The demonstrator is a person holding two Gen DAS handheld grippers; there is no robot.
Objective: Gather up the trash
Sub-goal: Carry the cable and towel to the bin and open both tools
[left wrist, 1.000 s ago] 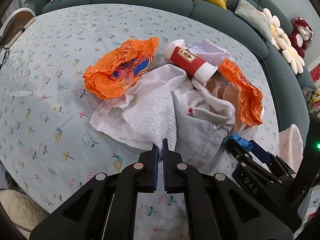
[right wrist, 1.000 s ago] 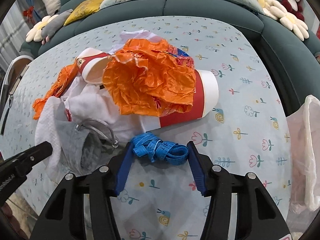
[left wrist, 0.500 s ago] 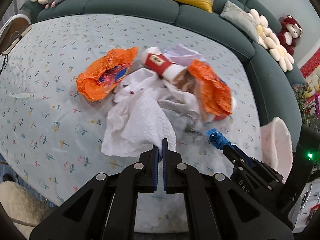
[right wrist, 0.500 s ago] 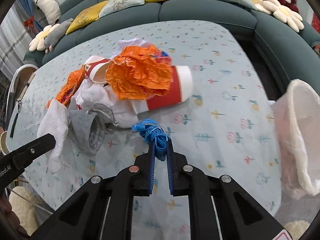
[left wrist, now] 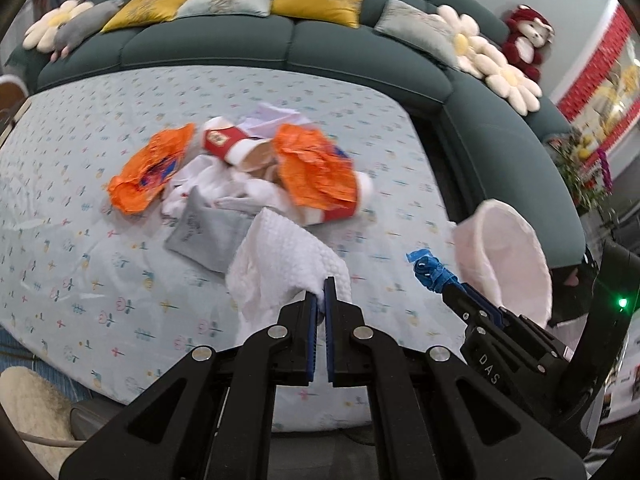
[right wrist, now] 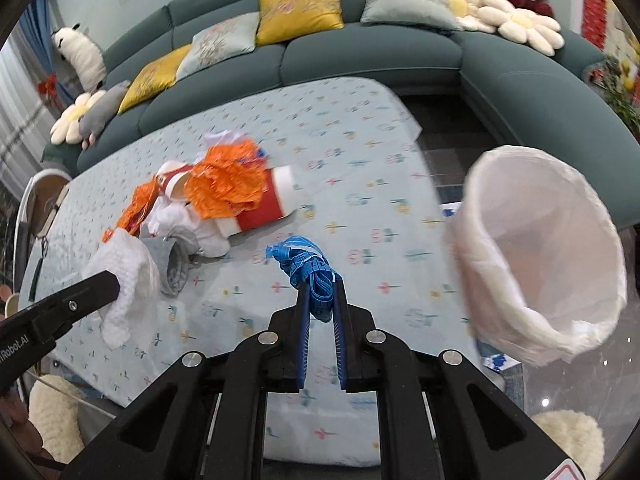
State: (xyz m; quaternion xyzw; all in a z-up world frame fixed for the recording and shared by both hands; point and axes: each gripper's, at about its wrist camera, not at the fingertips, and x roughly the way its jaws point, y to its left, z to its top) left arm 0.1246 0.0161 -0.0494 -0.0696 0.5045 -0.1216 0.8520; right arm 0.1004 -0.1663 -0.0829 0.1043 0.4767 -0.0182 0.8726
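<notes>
My left gripper [left wrist: 321,289] is shut on a white textured paper towel [left wrist: 280,258], which hangs lifted above the table. My right gripper [right wrist: 320,289] is shut on a bundle of blue tape [right wrist: 306,264], also raised off the cloth; it shows again at the right of the left wrist view [left wrist: 430,272]. On the flowered tablecloth [left wrist: 80,248] lies the pile: two orange plastic wrappers [left wrist: 316,166], red-and-white paper cups [left wrist: 222,142], white tissue and a grey cloth [left wrist: 208,234]. A bin lined with a white bag [right wrist: 536,240] stands open off the table's right edge.
A dark green sofa [right wrist: 360,48] with yellow and grey cushions curves round the table's far side and right. Flower pillows and a red plush toy [left wrist: 526,38] sit on it. A fluffy cream rug [right wrist: 572,436] lies on the floor by the bin.
My right gripper closed on the blue tape and lifted it off the table. My left gripper lifted the white towel out of the pile. Both moved up and toward the bin.
</notes>
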